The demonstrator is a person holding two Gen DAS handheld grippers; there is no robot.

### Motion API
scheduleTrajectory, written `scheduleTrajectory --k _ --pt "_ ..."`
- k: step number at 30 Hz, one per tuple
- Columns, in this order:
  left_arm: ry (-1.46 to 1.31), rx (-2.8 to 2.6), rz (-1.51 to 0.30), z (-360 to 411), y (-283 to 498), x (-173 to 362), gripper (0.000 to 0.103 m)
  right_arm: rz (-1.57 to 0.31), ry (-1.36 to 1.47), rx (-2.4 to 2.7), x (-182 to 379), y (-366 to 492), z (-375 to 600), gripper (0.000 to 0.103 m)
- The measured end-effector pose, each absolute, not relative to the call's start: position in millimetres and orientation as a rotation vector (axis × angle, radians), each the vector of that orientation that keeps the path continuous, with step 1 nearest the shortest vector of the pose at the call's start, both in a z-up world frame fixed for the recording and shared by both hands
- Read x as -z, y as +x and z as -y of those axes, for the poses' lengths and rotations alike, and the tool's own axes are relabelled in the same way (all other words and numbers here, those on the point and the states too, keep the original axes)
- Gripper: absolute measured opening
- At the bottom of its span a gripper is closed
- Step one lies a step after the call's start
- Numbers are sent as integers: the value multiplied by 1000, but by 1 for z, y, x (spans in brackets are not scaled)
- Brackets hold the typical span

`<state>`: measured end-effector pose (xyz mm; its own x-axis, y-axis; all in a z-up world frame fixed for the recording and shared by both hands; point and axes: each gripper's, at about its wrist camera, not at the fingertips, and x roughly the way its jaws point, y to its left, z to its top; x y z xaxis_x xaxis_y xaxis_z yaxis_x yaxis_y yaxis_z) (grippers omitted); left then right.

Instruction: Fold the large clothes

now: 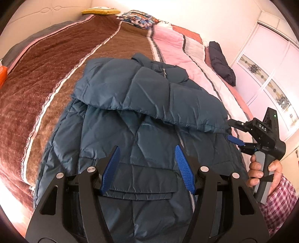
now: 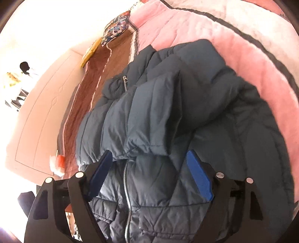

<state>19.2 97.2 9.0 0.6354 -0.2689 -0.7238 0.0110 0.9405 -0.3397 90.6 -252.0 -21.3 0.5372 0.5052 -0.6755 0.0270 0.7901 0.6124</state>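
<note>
Spread across a striped bed blanket (image 1: 56, 78), a teal puffer jacket (image 1: 145, 104) with one sleeve (image 1: 168, 97) folded over its chest, left gripper (image 1: 147, 168) and right gripper (image 2: 151, 173) both fingers apart above.

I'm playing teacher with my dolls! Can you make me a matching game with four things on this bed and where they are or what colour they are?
Things:
1. puffer jacket
2. cartoon pillow
3. dark folded garment
4. yellow cushion

Descriptions:
A. colourful print, near the head of the bed
B. teal-blue, spread out in the middle with one sleeve folded across
C. plain yellow, at the headboard
D. almost black, on the pink edge by the wardrobe

Pairs: 1-B, 2-A, 3-D, 4-C
</note>
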Motion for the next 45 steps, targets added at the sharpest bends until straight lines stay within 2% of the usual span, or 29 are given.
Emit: scheduleTrajectory --k 3,5,11,13,16,23,27,29,30,33,37,40,45 --pt "-316 165 -864 -96 17 -12 61 -972 600 -254 21 94 255 79" --pt "-315 165 -859 -96 16 -13 61 -985 572 -232 24 100 251 74" --pt "-314 150 -859 -100 13 -15 61 -1023 512 -221 34 113 238 39" --pt "-318 144 -859 -101 12 -15 61 -1035 502 -243 35 115 236 13" --pt "-322 135 -860 -104 12 -13 61 -1010 471 -262 28 111 236 9" --pt "-326 128 -863 -107 13 -11 61 -1003 454 -253 24 99 244 9" --pt "-322 124 -863 -107 11 -10 61 -1048 452 -229 33 104 242 11" --pt "-309 116 -858 -107 9 -11 61 -1037 451 -218 30 102 242 29" --pt "-301 109 -856 -107 8 -12 61 -1031 443 -204 28 101 243 48" --pt "-275 84 -851 -108 5 -12 61 -962 388 -171 16 89 249 53" --pt "-264 39 -856 -113 0 -10 61 -920 339 -147 9 69 256 72" --pt "-251 -2 -857 -112 -10 -7 61 -902 268 -115 8 48 255 80" --pt "-212 -16 -853 -103 -16 -8 61 -925 193 -115 17 13 241 84"
